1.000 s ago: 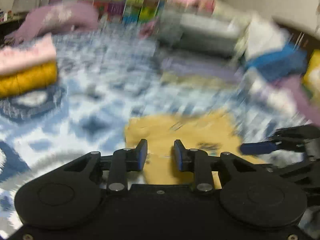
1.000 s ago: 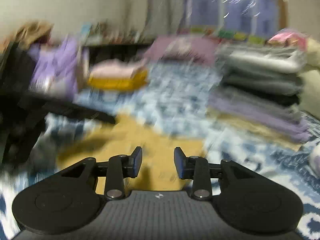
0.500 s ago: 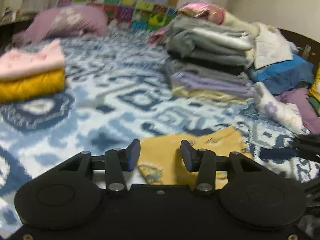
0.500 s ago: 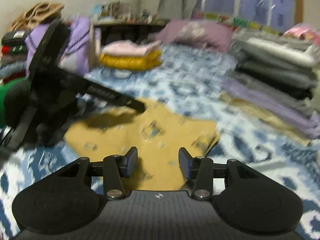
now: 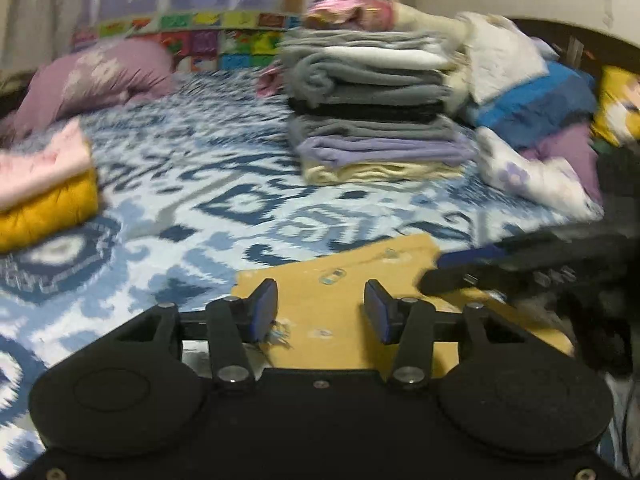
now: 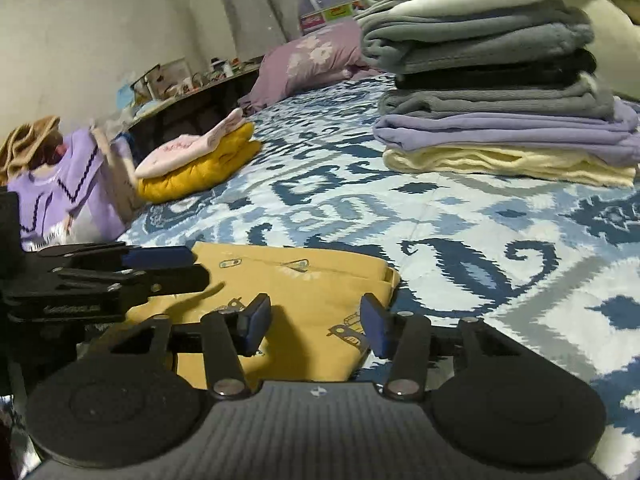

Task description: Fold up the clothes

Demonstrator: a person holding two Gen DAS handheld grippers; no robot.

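From the left wrist, the left gripper (image 5: 320,310) hangs over the folded mustard garment (image 5: 344,304) on the blue patterned bedspread (image 5: 224,200), jaws opening, pinching nothing. From the right wrist, the right gripper (image 6: 310,326) hovers spread and empty above that garment's near right corner, its long axis running leftward toward the other gripper.

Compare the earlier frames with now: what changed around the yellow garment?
Both grippers' jaws have widened: the left gripper is still opening, the right gripper stands open, neither pinching the folded yellow garment. The garment stays flat on the bedspread; the tall folded stack is unchanged.
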